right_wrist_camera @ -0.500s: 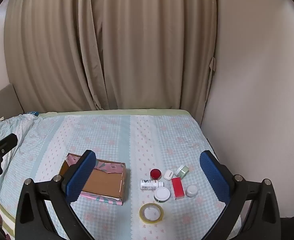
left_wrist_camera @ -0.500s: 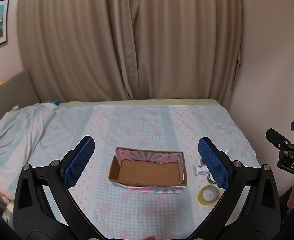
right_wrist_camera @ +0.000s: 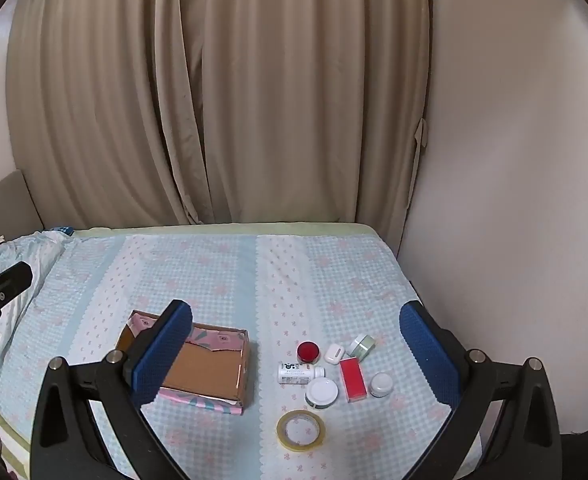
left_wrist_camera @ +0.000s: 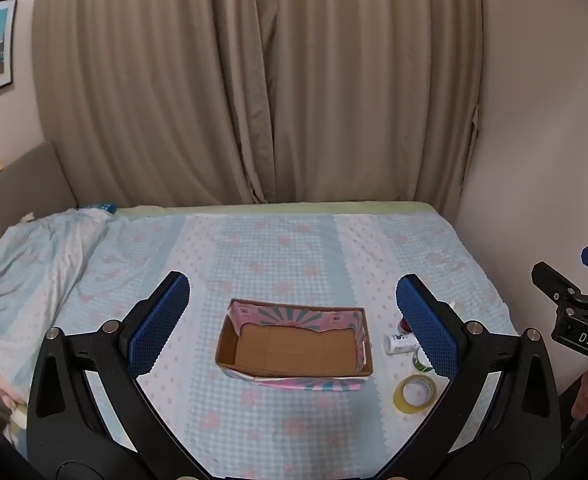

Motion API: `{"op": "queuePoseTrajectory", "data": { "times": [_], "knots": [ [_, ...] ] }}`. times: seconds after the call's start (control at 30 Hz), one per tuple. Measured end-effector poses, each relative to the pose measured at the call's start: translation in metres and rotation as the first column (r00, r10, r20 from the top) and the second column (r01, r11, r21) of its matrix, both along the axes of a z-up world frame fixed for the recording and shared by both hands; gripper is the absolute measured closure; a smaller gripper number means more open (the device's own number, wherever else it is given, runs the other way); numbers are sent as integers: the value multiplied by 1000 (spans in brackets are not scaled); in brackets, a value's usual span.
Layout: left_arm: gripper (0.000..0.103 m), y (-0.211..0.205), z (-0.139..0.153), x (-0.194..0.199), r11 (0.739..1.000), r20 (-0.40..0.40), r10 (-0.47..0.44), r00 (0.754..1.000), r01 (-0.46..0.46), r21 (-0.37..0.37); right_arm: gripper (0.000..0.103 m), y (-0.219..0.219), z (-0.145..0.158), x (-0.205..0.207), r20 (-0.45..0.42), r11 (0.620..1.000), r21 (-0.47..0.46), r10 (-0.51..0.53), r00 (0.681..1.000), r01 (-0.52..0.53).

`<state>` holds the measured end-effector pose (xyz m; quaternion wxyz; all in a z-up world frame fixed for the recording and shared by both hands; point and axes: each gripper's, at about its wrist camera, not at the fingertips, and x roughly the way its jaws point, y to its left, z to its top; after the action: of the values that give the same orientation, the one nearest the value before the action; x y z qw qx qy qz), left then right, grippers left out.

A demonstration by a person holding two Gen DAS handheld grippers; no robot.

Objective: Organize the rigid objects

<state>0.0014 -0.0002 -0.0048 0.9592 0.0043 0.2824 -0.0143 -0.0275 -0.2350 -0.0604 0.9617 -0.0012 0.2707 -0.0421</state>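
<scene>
An open cardboard box [left_wrist_camera: 294, 350] [right_wrist_camera: 209, 372] with pink patterned sides lies on the bed, nothing inside it. To its right sits a cluster of small items: a yellow tape roll [right_wrist_camera: 301, 430] [left_wrist_camera: 414, 393], a white bottle lying down [right_wrist_camera: 300, 373] [left_wrist_camera: 400, 343], a red-lidded jar [right_wrist_camera: 308, 351], a white round lid [right_wrist_camera: 322, 391], a red flat box [right_wrist_camera: 352, 378], a white earbud case [right_wrist_camera: 334, 353], a green jar [right_wrist_camera: 362, 346] and a small white jar [right_wrist_camera: 381, 384]. My left gripper [left_wrist_camera: 293, 330] hangs open above the box. My right gripper [right_wrist_camera: 296, 354] hangs open above the cluster. Neither holds anything.
The bed [right_wrist_camera: 213, 272] has a blue checked sheet. A crumpled quilt [left_wrist_camera: 25, 264] lies at its left. Beige curtains [left_wrist_camera: 253, 80] hang behind, and a wall [right_wrist_camera: 514, 160] borders the bed on the right. The right gripper's body [left_wrist_camera: 574, 320] shows at the left view's right edge.
</scene>
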Motion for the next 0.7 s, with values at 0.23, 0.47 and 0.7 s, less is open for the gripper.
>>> {"op": "queuePoseTrajectory", "data": {
  "times": [0.23,0.47,0.7],
  "knots": [
    [0,1,5,-4,1000,12,-4,1000,4,3,0,-5,-2,-7,19,1000,6,-4,1000,4],
    [0,1,9,-4,1000,21,0,1000,0,4,0,-7,-2,-2,32,1000,11,6,999,-6],
    [0,-2,11,-7,1000,39,11,999,-11,4,0,-10,3,3,46,1000,14,16,999,-16]
  ]
}}
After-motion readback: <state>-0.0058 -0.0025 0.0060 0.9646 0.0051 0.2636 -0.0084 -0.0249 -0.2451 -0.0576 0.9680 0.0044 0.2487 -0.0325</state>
